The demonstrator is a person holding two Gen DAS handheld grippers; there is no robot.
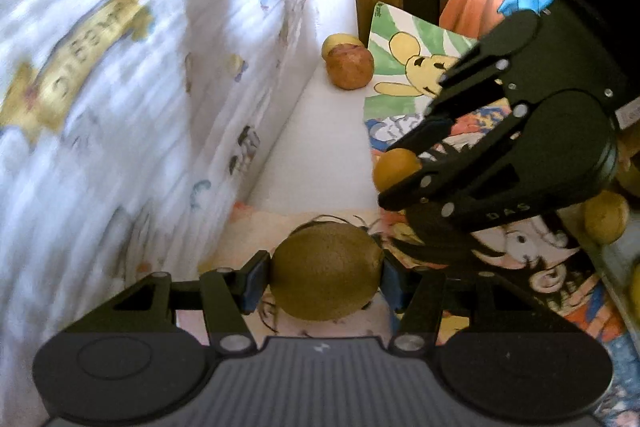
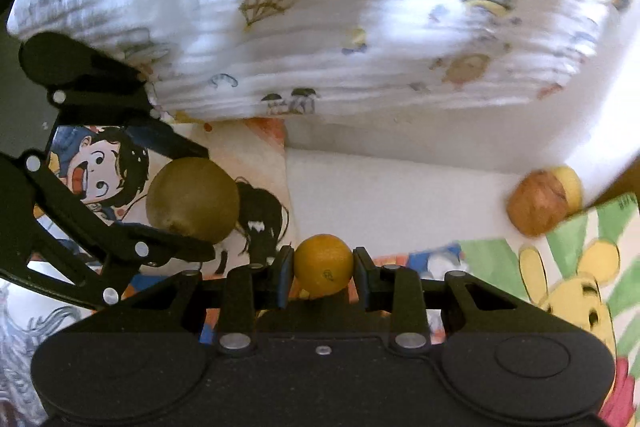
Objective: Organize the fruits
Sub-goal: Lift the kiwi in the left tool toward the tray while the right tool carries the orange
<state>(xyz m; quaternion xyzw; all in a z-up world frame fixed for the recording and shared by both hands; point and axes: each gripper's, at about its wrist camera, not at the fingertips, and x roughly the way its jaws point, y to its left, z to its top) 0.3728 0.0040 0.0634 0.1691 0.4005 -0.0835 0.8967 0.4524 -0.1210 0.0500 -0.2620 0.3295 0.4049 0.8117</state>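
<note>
While both grippers hang over the cartoon sheets:
Left gripper: clamped on a kiwi (brown, fuzzy).
Right gripper: clamped on an orange.
Loose fruit: apple by the blanket.

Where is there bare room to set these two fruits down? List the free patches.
Free: the white strip between the printed blanket and the cartoon sheets, up to the reddish fruit. Crowded: under the left gripper with its kiwi and the right gripper with its orange.
</note>
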